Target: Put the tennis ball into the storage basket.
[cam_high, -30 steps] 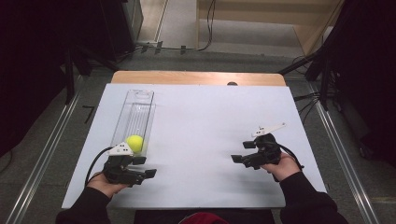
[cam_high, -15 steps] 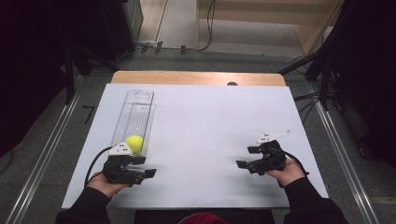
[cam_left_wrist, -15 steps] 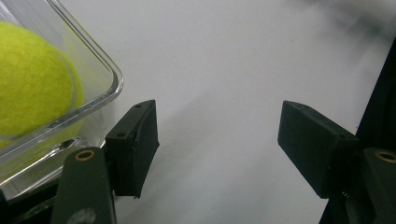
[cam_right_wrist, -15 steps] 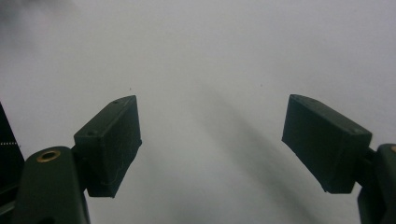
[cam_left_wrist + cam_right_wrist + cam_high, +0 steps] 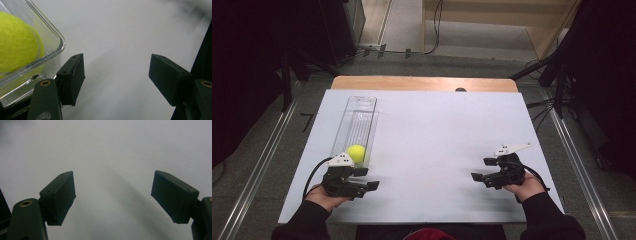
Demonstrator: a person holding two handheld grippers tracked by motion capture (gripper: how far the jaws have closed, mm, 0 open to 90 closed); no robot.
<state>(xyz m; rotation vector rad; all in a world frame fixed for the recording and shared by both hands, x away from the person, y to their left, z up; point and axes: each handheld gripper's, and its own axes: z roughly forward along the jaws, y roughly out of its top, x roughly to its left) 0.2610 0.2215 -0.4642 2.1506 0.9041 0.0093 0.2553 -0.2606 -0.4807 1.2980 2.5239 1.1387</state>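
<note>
While the tennis ball (image 5: 356, 153) lies inside the near end of the clear container (image 5: 360, 112), both the left gripper (image 5: 373, 185) and the right gripper (image 5: 475, 176) rest on the white table (image 5: 437, 135) with jaws apart and empty (probably a resting pose).

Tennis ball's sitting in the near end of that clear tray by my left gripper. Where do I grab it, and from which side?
Grip the tennis ball across its widest middle, coming straight down from above. The clear tray walls it in on the sides, and only the top is open. The left gripper is open beside the tray's near corner, so it looks closest.
</note>
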